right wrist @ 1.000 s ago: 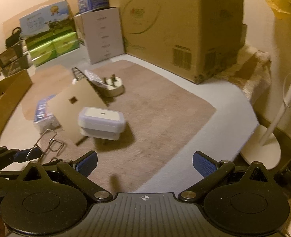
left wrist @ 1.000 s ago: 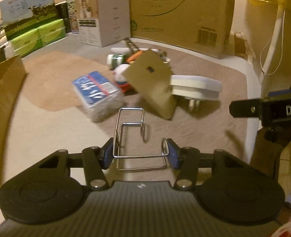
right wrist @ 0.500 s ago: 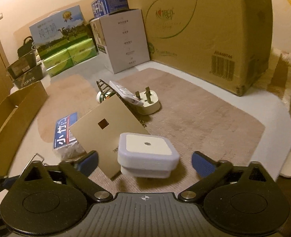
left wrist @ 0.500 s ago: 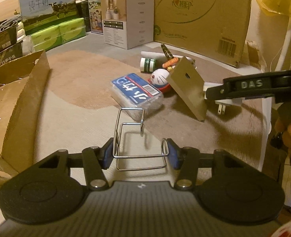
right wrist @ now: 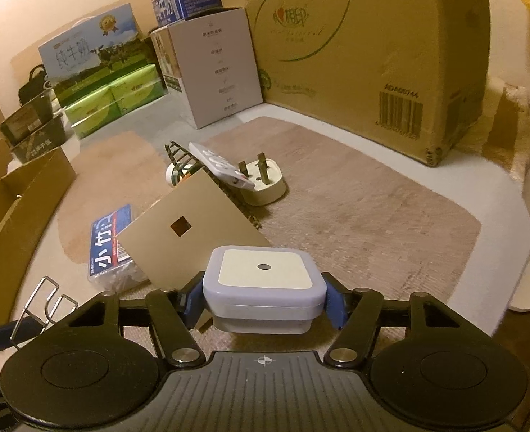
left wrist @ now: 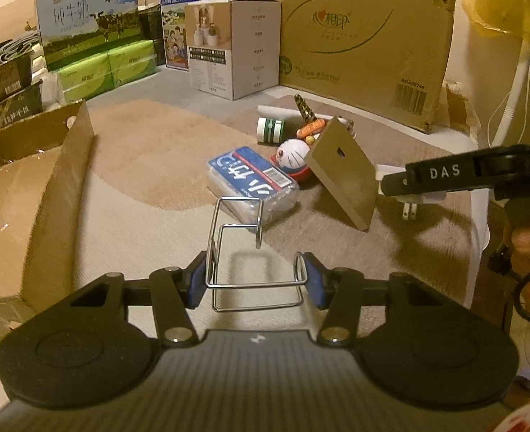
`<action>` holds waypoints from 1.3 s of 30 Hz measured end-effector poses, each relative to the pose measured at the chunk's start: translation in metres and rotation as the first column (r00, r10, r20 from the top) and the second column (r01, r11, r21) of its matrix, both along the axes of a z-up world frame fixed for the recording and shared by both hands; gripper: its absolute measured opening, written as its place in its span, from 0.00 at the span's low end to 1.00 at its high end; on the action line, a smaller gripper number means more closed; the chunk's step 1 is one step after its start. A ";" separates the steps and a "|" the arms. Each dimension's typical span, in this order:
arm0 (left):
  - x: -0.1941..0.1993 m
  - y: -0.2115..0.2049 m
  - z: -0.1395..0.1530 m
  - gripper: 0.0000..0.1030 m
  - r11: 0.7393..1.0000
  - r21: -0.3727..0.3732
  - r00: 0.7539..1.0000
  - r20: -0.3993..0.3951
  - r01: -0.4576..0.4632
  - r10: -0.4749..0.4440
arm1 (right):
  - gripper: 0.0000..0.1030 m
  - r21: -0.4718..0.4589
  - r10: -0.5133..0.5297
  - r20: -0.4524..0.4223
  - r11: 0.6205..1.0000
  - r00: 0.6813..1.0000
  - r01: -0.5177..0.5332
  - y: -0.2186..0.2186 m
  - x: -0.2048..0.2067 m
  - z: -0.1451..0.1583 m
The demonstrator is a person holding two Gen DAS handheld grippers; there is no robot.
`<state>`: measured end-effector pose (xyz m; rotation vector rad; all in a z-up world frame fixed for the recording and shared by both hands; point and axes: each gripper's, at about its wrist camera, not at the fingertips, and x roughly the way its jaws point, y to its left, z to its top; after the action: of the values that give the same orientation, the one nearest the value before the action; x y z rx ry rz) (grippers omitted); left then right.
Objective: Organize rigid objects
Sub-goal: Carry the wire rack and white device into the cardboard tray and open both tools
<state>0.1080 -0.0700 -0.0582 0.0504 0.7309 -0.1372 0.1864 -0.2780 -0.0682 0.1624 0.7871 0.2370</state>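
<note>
My left gripper (left wrist: 256, 282) is shut on a bent metal wire rack (left wrist: 241, 230) and holds it above the pale floor; the rack also shows at the lower left of the right wrist view (right wrist: 43, 304). My right gripper (right wrist: 263, 300) is shut on a white square plug-in night light (right wrist: 265, 284). In the left wrist view that night light (left wrist: 408, 201) hangs with its prongs down under the right gripper's black finger. A pile lies on the brown rug: a tan square plate (right wrist: 189, 230), a blue tissue pack (left wrist: 252, 176), a Doraemon toy (left wrist: 293, 154), a white plug adapter (right wrist: 265, 181), a remote (right wrist: 220, 165).
An open cardboard box (left wrist: 31, 198) stands at the left. A large cardboard carton (right wrist: 372, 54), a white box (left wrist: 234, 46) and milk cartons (left wrist: 85, 32) line the back. A white fan stand (left wrist: 509, 108) is at the right.
My right gripper has moved in on the night light and shut on it. My left gripper, still holding the wire rack, has swung left so the open cardboard box is in view.
</note>
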 end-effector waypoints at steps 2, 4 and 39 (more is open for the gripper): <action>-0.002 0.003 0.005 0.49 1.000 0.000 1.000 0.005 0.001 -0.001 | 0.63 -0.014 -0.007 0.006 1.000 1.000 0.007 0.001 -0.005 0.004; -0.005 0.005 0.011 0.49 1.000 0.001 1.000 0.013 0.004 -0.004 | 0.63 -0.018 -0.015 0.013 1.000 1.000 0.015 0.002 -0.011 0.009; -0.044 0.224 0.092 0.49 0.980 0.056 0.980 0.070 -0.192 0.188 | 0.63 0.034 0.256 0.144 0.964 0.956 -0.263 0.214 -0.056 0.096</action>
<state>0.0639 0.1539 0.0335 0.0445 0.6719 0.0696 0.1305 -0.0640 0.0275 0.0906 0.6627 0.5139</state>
